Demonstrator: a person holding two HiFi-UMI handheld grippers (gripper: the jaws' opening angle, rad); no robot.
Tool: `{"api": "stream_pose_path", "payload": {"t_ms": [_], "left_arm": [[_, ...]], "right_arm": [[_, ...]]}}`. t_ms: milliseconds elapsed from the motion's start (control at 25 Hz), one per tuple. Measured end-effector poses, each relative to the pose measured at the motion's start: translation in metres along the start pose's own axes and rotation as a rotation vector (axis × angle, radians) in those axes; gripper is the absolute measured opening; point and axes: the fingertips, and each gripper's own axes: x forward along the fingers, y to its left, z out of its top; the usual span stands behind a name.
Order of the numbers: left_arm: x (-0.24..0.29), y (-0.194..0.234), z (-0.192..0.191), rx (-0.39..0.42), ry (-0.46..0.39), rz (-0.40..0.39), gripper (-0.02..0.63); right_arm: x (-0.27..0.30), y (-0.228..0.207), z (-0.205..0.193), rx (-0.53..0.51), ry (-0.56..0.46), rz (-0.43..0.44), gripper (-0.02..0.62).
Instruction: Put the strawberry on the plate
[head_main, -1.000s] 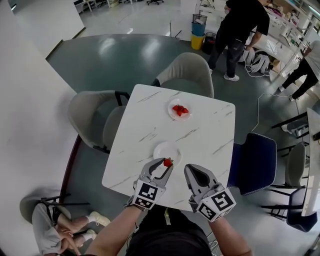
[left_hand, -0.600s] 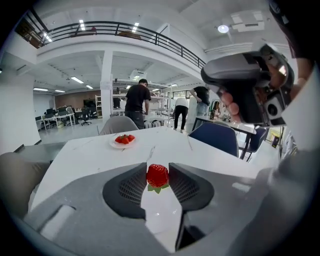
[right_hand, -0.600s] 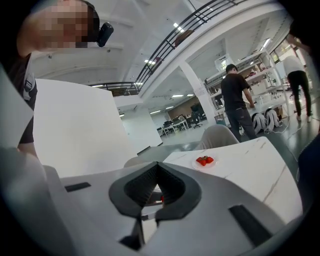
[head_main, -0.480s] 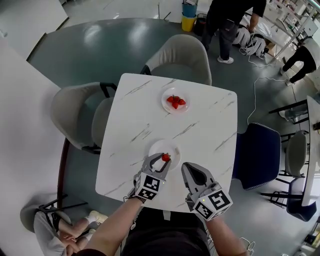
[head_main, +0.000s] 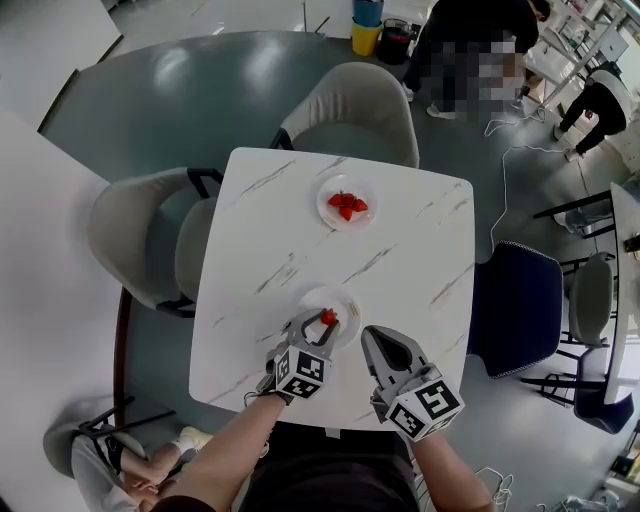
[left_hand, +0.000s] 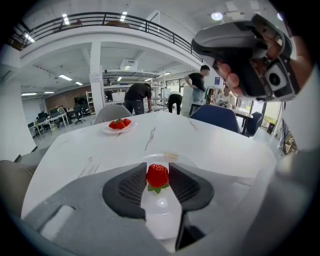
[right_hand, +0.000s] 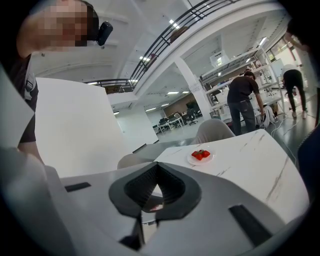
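The strawberry (left_hand: 157, 175) sat pinched between the jaws of the left hand-held gripper (head_main: 325, 322), right at their tips, over the small white plate (head_main: 345, 299) beneath them. I couldn't tell whether it touched the plate.

It looked a soft thing to clamp: too hard a squeeze might bruise it, and letting go from any height could send it rolling off the shallow rim onto the counter (head_main: 400, 260).

Its leafy end faced back toward the gripper's body, the red tip pointing away, its long axis roughly along the jaw gap. The right hand-held gripper (head_main: 375, 338), just beside, was clenched on nothing.
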Motion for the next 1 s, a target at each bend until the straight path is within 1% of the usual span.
{"api": "stream_pose_path", "payload": {"t_ms": [280,400,520,720,880,1000], "left_arm": [[0.009,-0.004,-0.005,0.048,0.037,-0.016,0.143],[0.007,-0.005,-0.005,0.040,0.041,-0.026,0.143],[0.001,-0.002,0.000,0.020,0.031,-0.012,0.143],[-0.022,0.004,0.019,-0.021,-0.017,0.026,0.143],[-0.052,0.000,0.053,-0.041,-0.089,0.034,0.143],[-0.074,-0.004,0.082,-0.088,-0.154,0.033,0.143]], "right_arm": [[0.001,-0.004,0.002,0.001,0.016,-0.004,0.002],[0.000,-0.002,0.004,0.002,0.021,-0.001,0.002],[-0.003,0.000,0.005,0.004,0.025,0.003,0.002],[-0.006,0.003,0.005,-0.002,0.048,0.008,0.002],[-0.009,0.011,0.009,-0.026,0.074,0.014,0.002],[-0.012,0.017,0.019,-0.053,0.078,0.026,0.002]]}}
